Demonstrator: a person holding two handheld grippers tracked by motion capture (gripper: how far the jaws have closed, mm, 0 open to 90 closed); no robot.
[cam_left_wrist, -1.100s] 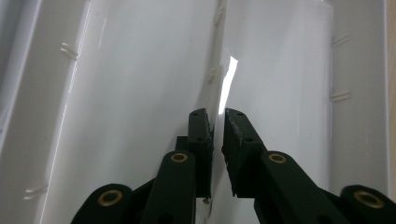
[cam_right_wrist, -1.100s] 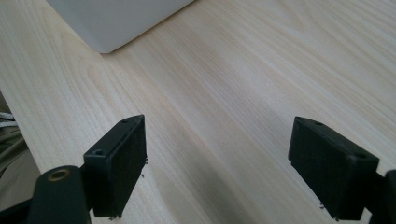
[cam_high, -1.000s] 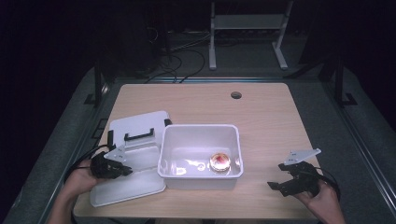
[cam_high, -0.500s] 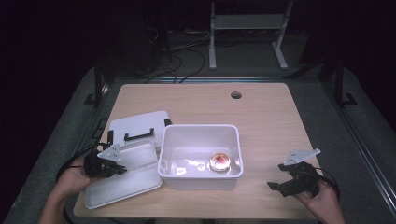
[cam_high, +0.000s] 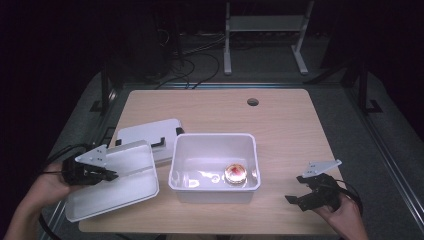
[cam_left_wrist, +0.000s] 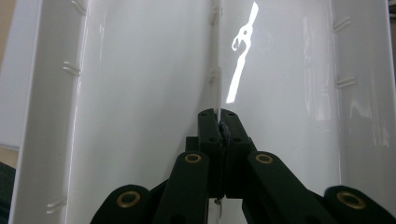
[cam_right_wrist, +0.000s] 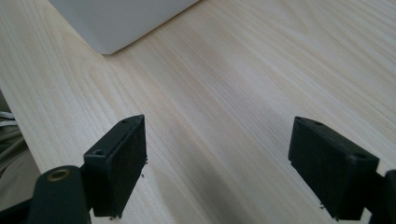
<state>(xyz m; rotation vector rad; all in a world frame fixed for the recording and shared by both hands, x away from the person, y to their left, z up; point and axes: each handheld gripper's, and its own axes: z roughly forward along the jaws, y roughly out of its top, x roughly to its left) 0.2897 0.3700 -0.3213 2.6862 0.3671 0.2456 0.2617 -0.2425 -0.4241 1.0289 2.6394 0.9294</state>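
Left gripper (cam_high: 102, 175), high view: clamped on white lid (cam_high: 120, 185), lifted at 9 o'clock of the bin (cam_high: 215, 187). Left gripper view: jaws pinch the lid's (cam_left_wrist: 140, 93) thin edge; light, stiff, slick, probably best gripped deep. Right gripper view: right gripper (cam_right_wrist: 217, 163) open over table (cam_right_wrist: 233, 70).

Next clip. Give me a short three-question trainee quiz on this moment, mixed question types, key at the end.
1. True or false: the left gripper is shut on the lid.
2. What lies inside the bin? A) a screwdriver B) a small round reddish thing C) a cup
3. How do the right gripper's jaws stand, and what is between them?

Key:
1. True; the left gripper view shows the jaws pinched on a thin white rim.
2. B, the round thing.
3. Open, with nothing between them, above the bare table.
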